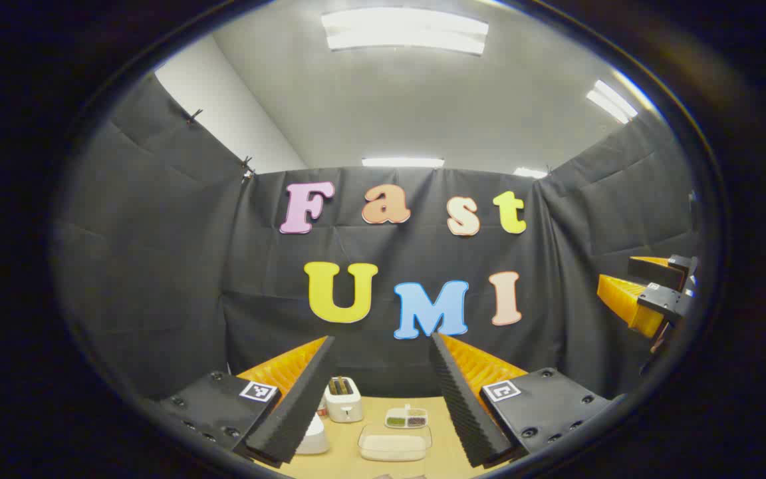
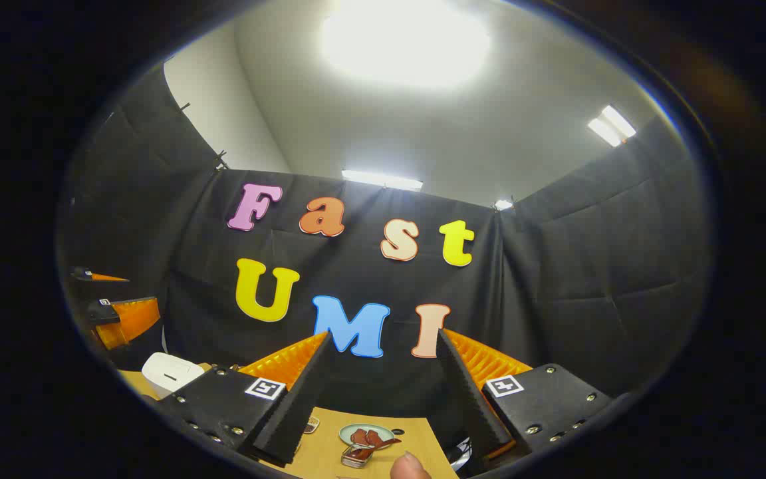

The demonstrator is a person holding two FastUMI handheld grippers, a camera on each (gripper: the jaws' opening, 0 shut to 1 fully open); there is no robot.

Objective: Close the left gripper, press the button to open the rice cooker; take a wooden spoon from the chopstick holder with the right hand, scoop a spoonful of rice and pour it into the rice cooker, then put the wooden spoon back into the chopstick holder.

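A: In the left gripper view, the left gripper (image 1: pixel 383 399) is held high with its fingers spread wide and nothing between them. Below, on the wooden table (image 1: pixel 443 452), a white rounded appliance (image 1: pixel 313 439) peeks past the left finger; I take it for the rice cooker, though I cannot be sure. A toaster (image 1: pixel 343 399), a clear container (image 1: pixel 393 446) and a small divided dish (image 1: pixel 406 418) sit nearby.

B: The right gripper view?

A: The right gripper (image 2: pixel 380 399) is also wide apart and empty. The white cooker (image 2: pixel 170 374) sits low at left, beside the other gripper.

B: Handling?

A: The button likely needs a firm push from closed tips. The wooden spoon should be light and stiff; grip mid-handle. I cannot spot the chopstick holder.
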